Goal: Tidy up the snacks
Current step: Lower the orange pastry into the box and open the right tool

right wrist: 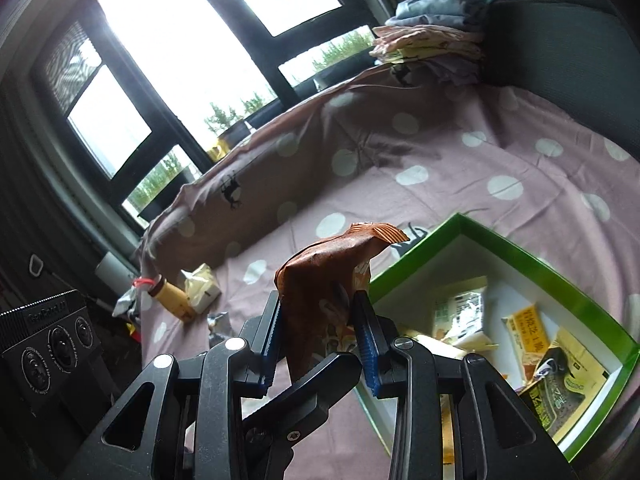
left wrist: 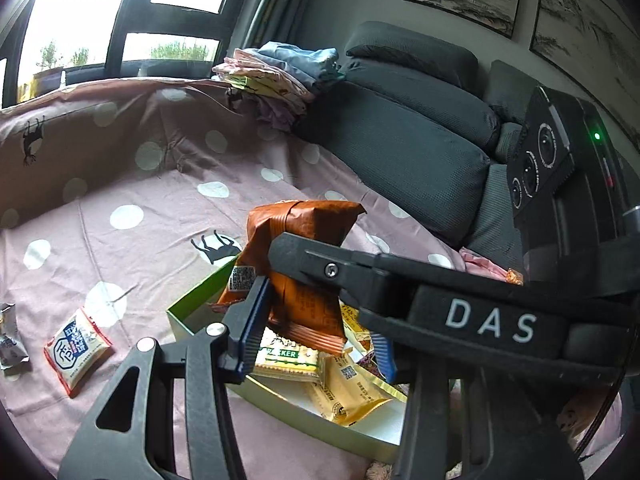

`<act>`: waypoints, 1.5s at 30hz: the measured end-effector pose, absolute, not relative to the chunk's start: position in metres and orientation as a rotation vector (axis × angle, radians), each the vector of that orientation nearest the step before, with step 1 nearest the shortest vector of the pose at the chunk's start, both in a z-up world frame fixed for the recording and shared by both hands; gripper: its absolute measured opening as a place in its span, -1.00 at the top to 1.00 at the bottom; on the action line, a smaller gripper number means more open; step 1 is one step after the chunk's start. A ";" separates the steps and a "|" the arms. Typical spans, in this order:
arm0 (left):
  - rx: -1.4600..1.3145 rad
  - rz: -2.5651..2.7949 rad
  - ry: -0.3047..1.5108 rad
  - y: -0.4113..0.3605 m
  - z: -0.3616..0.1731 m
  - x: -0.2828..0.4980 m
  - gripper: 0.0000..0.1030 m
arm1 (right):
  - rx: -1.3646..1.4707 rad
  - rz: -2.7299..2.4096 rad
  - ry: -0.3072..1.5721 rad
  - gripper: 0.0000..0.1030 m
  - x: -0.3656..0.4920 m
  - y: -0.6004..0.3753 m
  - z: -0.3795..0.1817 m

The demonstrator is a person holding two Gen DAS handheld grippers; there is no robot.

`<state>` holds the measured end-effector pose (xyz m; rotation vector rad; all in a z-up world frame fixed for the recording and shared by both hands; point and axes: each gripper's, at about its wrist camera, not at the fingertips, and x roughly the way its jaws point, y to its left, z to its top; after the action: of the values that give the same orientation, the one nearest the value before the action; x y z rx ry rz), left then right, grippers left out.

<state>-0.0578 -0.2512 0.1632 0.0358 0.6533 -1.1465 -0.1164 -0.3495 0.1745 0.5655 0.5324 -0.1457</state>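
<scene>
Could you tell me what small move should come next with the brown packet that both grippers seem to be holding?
Probably carry the brown snack packet sideways over the green-rimmed box and lower it in. The right gripper and the left gripper both pinch it, it hangs above the spotted sheet by the box's corner, and other snacks already lie inside.

Both the left gripper [left wrist: 320,312] and the right gripper [right wrist: 320,332] are angled downward, each clamped on an orange-brown packet [left wrist: 308,256].
</scene>
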 end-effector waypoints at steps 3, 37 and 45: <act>0.047 -1.158 0.698 -0.263 0.154 -0.054 0.13 | 0.599 -0.170 0.553 0.29 -0.117 -0.365 0.166; 0.023 -1.187 1.010 -0.319 0.088 -0.024 0.13 | 0.771 -0.325 0.770 0.29 -0.094 -0.422 0.097; 0.005 -1.173 1.022 -0.314 0.091 -0.024 0.01 | 0.750 -0.363 0.769 0.29 -0.096 -0.420 0.101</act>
<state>-0.0240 -0.3135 0.0906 0.0046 1.0223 -1.1729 -0.0964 -0.4200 0.1013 0.7495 0.7694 -0.3631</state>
